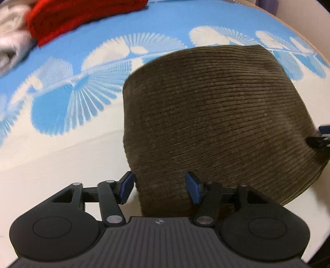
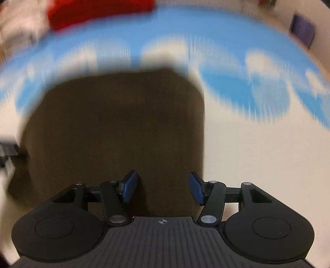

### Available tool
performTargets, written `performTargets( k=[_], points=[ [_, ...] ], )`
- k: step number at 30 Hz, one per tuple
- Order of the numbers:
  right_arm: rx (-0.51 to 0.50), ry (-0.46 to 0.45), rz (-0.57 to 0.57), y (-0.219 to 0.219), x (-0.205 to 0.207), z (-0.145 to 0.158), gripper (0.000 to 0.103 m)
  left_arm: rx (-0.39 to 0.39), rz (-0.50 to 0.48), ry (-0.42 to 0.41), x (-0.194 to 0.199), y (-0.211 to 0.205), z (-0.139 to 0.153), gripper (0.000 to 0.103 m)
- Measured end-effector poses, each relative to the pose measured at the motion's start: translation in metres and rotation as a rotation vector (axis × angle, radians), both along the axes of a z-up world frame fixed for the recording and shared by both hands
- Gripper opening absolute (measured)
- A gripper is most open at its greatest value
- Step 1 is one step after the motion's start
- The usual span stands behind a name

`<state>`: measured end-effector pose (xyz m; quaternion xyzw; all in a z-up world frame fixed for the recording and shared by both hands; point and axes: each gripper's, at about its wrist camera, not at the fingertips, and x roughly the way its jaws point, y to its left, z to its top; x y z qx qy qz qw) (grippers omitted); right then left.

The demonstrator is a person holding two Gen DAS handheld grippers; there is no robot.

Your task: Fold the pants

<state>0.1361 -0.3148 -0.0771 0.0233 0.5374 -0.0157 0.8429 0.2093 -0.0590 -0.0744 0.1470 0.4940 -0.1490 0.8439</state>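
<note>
The brown corduroy pants (image 1: 216, 115) lie folded into a compact block on the blue and white patterned bedsheet (image 1: 61, 115). My left gripper (image 1: 160, 186) is open over the block's near left corner, its blue pads apart with cloth between them. My right gripper (image 2: 163, 188) is open over the near edge of the pants (image 2: 119, 127), which are blurred in the right wrist view. The right gripper's tip also shows at the right edge of the left wrist view (image 1: 318, 138), touching the pants.
A red folded garment (image 1: 82, 18) and a pale grey cloth (image 1: 10, 41) lie at the far left of the bed. The bed's edge (image 1: 299, 26) runs along the far right. A purple object (image 2: 302, 31) stands beyond it.
</note>
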Motion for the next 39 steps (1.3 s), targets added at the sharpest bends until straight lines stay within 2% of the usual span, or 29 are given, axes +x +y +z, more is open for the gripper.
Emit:
performTargets(
  k=[2,5,7,11,14,16,18,21,25,28,30,32,39],
  points=[
    [-0.028,-0.036,0.01,0.001,-0.012,0.007,0.06,-0.004,-0.027,-0.083,-0.013,-0.002,0.018,0.066],
    [0.016,-0.159,-0.049,-0.005,-0.033,0.037,0.06,-0.052,-0.058,-0.249,-0.039,0.001,0.053,0.086],
    [0.053,-0.245,-0.093,-0.009,-0.05,0.058,0.062,-0.058,-0.042,-0.332,-0.055,0.005,0.075,0.087],
    [0.073,-0.445,-0.098,-0.006,-0.094,0.101,0.086,-0.108,0.003,-0.437,-0.091,0.015,0.118,0.09],
    [0.086,-0.566,-0.083,0.002,-0.125,0.121,0.095,-0.108,0.027,-0.476,-0.128,0.017,0.136,0.091],
    [0.092,-0.627,-0.081,0.007,-0.145,0.128,0.102,-0.136,0.052,-0.442,-0.152,0.022,0.138,0.091],
    [0.087,-0.666,-0.091,0.01,-0.163,0.129,0.102,-0.155,0.087,-0.405,-0.168,0.024,0.132,0.103],
    [0.121,-0.66,-0.116,0.014,-0.183,0.121,0.102,-0.153,0.151,-0.393,-0.196,0.023,0.113,0.103],
    [0.114,-0.585,-0.113,0.026,-0.183,0.104,0.102,-0.152,0.212,-0.263,-0.198,0.022,0.089,0.103],
    [0.097,-0.517,-0.122,0.033,-0.178,0.095,0.102,-0.133,0.232,-0.271,-0.192,0.025,0.086,0.103],
    [0.114,-0.478,-0.126,0.035,-0.175,0.089,0.102,-0.143,0.261,-0.248,-0.188,0.027,0.084,0.103],
    [0.122,-0.47,-0.126,0.039,-0.171,0.087,0.102,-0.165,0.272,-0.224,-0.186,0.029,0.082,0.103],
    [0.113,-0.444,-0.106,0.051,-0.164,0.081,0.102,-0.142,0.258,-0.221,-0.18,0.021,0.076,0.103]
  ],
)
